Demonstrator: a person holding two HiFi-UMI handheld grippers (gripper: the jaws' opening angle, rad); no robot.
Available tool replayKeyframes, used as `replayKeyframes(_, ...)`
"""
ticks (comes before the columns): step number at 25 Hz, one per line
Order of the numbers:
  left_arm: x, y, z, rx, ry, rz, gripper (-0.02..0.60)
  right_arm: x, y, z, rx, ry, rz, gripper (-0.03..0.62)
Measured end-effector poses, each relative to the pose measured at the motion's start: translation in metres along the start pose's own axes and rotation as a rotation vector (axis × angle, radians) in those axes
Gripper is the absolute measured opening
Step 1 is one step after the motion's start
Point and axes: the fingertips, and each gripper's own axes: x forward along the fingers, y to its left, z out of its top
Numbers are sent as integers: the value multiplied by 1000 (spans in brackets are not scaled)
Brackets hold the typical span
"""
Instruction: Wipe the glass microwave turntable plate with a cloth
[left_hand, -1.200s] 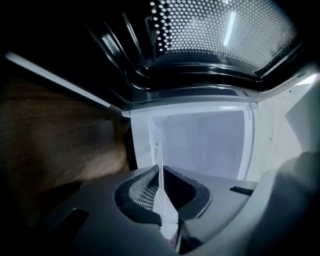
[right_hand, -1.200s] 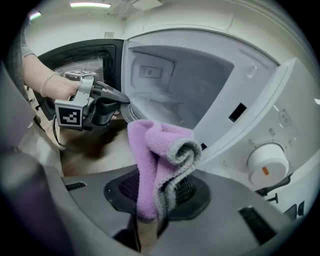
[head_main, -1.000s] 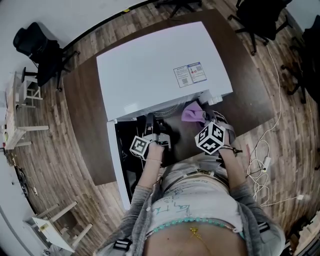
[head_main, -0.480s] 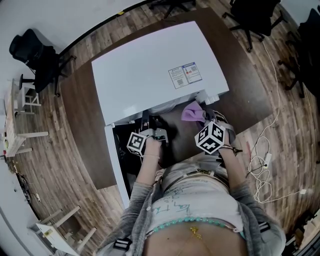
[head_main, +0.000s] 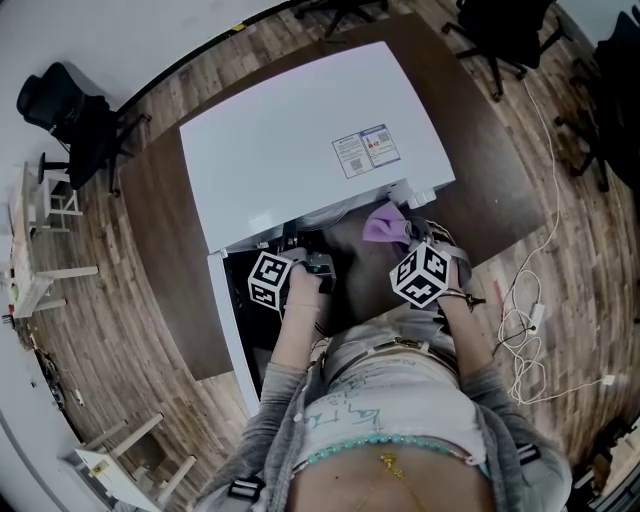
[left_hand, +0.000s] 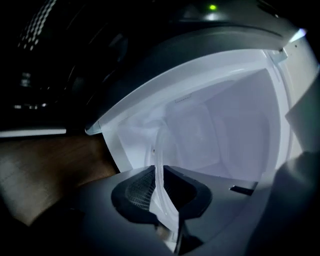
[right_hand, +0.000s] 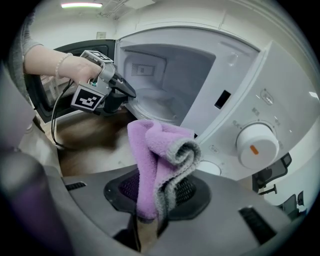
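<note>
1. Surface: a white microwave (head_main: 310, 140) stands on a dark brown table (head_main: 170, 240). In the head view its door (head_main: 228, 330) hangs open at 7 o'clock of the casing.
2. Room: a wood-plank floor (head_main: 90, 330) surrounds the table. A black office chair (head_main: 65, 95) stands at 10 o'clock and more dark chairs at 1 o'clock. White cables (head_main: 525, 335) lie on the floor at 4 o'clock.
3. Left gripper (left_hand: 161, 200): the jaws are nearly together and opening. The rim of the glass turntable plate (left_hand: 159, 150) sits between the pads. The plate is seen edge-on, rising in front of the open white cavity.
4. Right gripper (right_hand: 150, 200): the jaws are clamped on a folded purple cloth (right_hand: 155, 155) that stands up out of them. It is just in front of the control panel, with the white knob (right_hand: 257, 145) at 3 o'clock of the cloth.
5. Relative position: in the right gripper view, the left gripper sits at 10 o'clock of the cloth, at the cavity mouth.
</note>
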Motion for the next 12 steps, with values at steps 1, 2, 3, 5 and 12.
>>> replayKeyframes(1, 0, 0, 1, 39, 5, 25, 43, 0, -1, -1, 3, -1, -1, 113)
replayKeyframes(2, 0, 0, 1, 80, 11, 50, 48, 0, -2, -1, 6, -4, -1, 112)
replayKeyframes(3, -1, 0, 1, 124, 19, 72, 48, -1, -3, -2, 11, -6, -1, 112)
replayKeyframes(5, -1, -2, 0, 218, 38, 97, 65, -2, -6, -3, 26, -16, 2, 112)
replayKeyframes(12, -5, -5, 0, 331, 34, 82, 118, 0, -5, 3, 0, -48, 30, 112)
